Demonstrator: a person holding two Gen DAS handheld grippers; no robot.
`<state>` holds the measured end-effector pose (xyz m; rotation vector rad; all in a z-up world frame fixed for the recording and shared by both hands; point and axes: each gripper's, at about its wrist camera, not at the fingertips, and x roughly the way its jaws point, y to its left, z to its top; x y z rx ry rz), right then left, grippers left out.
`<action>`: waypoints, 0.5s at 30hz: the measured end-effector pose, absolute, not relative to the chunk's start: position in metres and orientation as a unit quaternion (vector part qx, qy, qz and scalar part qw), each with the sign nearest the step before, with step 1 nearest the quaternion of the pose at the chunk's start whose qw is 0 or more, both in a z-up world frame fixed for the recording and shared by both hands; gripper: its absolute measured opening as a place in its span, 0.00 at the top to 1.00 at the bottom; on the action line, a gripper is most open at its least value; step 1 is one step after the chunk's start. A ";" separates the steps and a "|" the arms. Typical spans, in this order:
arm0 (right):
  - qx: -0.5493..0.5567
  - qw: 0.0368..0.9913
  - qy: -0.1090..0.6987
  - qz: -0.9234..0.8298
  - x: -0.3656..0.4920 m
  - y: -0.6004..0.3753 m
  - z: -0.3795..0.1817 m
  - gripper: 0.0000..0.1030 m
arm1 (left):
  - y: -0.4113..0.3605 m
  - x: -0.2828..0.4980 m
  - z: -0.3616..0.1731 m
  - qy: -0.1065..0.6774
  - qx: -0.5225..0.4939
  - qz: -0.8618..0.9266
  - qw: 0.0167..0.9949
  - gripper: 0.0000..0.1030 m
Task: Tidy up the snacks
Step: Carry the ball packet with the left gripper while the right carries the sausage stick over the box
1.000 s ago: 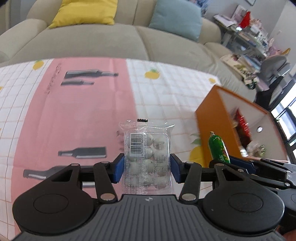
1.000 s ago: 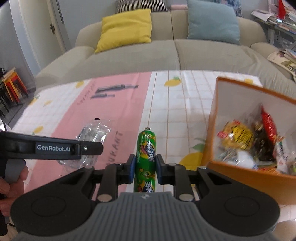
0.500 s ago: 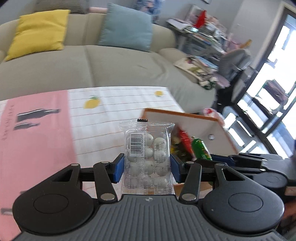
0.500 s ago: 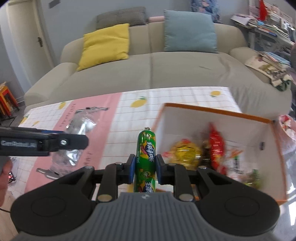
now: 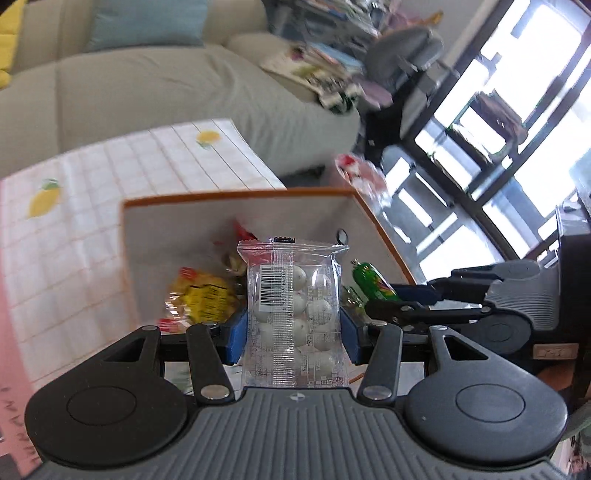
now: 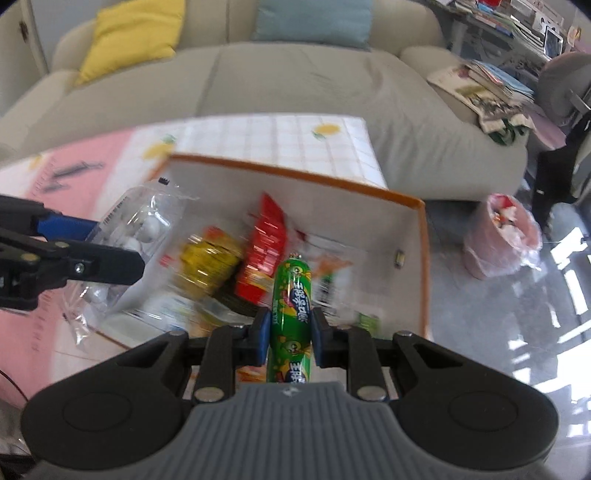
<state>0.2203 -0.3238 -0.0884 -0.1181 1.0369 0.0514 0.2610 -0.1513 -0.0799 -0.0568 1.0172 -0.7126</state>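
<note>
Two grippers hang over an orange-rimmed box (image 6: 422,258), each pinching a snack. Left gripper (image 5: 291,332) has its blue pads (image 5: 236,334) pressed against the sides of a clear packet (image 5: 293,314) of white round candies; the packet stands upright between the pads, barcode facing the camera, its top edge reaching up over the box's inner wall. Right gripper (image 6: 290,334) clamps a green sausage stick (image 6: 291,314) near its lower half, so that the stick points forward and up, its crimped tip above the box contents. Inside the box lie a yellow packet (image 6: 208,266), a red packet (image 6: 264,243) leaning against it, and more wrappers further right that are too blurred to tell apart. In the left view the same yellow packet (image 5: 201,295) sits low and left in the box (image 5: 236,194), and the right gripper (image 5: 402,301) comes in from the right with the sausage (image 5: 371,282) just beside the clear packet. In the right view the left gripper (image 6: 79,254) enters from the left edge, carrying the candy packet (image 6: 138,229) above the box's left wall. The box rests on a cloth (image 6: 295,138) with a white grid, lemon prints and a pink band to the left. Beyond the table is a beige sofa (image 6: 288,77) with a yellow cushion (image 6: 129,33) and a blue cushion (image 6: 314,18). A pink bin bag (image 6: 502,236) stands on the floor to the right, well apart from the box.
</note>
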 end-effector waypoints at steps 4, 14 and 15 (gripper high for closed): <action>-0.094 0.851 0.517 0.016 0.229 -0.330 -0.110 0.80 | -0.175 0.271 -0.097 0.491 -0.007 -0.337 0.803 0.44; -0.165 0.814 0.557 0.012 0.250 -0.332 -0.151 0.80 | -0.202 0.287 -0.137 0.528 0.027 -0.336 0.780 0.44; -0.167 0.811 0.561 0.011 0.251 -0.333 -0.154 0.80 | -0.203 0.288 -0.140 0.531 0.032 -0.334 0.778 0.44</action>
